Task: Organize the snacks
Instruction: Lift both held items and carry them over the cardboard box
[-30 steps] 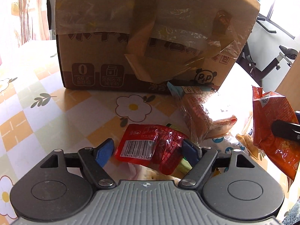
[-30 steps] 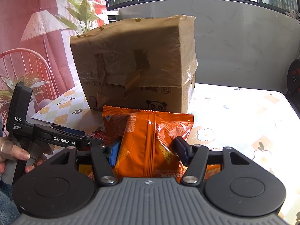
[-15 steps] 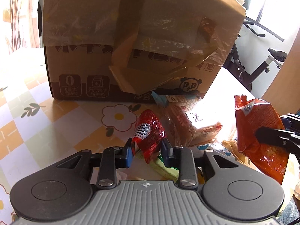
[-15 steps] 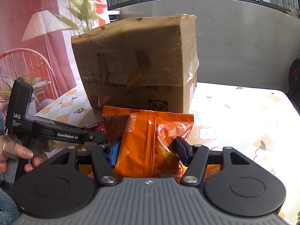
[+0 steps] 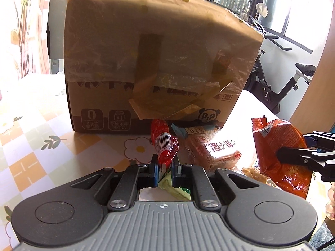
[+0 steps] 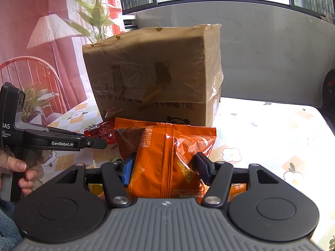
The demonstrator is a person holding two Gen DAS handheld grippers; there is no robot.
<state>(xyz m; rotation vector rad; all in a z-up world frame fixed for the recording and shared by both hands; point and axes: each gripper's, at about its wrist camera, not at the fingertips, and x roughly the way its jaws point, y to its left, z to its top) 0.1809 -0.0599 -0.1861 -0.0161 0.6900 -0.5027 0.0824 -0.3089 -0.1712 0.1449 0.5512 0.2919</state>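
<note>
Okay, we see the left gripper (image 5: 165,168) with its blue pads nearly together, pinching the lower end of a small red snack packet (image 5: 164,144) that stands upright out of the fingers, barcode facing us. The packet is lifted off the table (image 5: 41,146), in front of the big taped cardboard box (image 5: 159,62).

Right of it a clear-wrapped bread pack (image 5: 211,148) lies on the table against the foot of the box; a pale green wrapper (image 5: 171,188) shows just below the left fingers.

The right gripper (image 6: 165,167) has its fingers spread fairly wide yet pressed into both sides of an orange chip bag (image 6: 165,146), seam toward us, bag upright and held above the floral tablecloth. In the left wrist view we see the same bag at far right, squeezed by a black finger (image 5: 293,156).

In the right wrist view the left tool sits at left, a hand (image 6: 14,167) around its grip, red packet tip just beyond its nose. Box stands behind the bag; an exercise bike is in the background.
</note>
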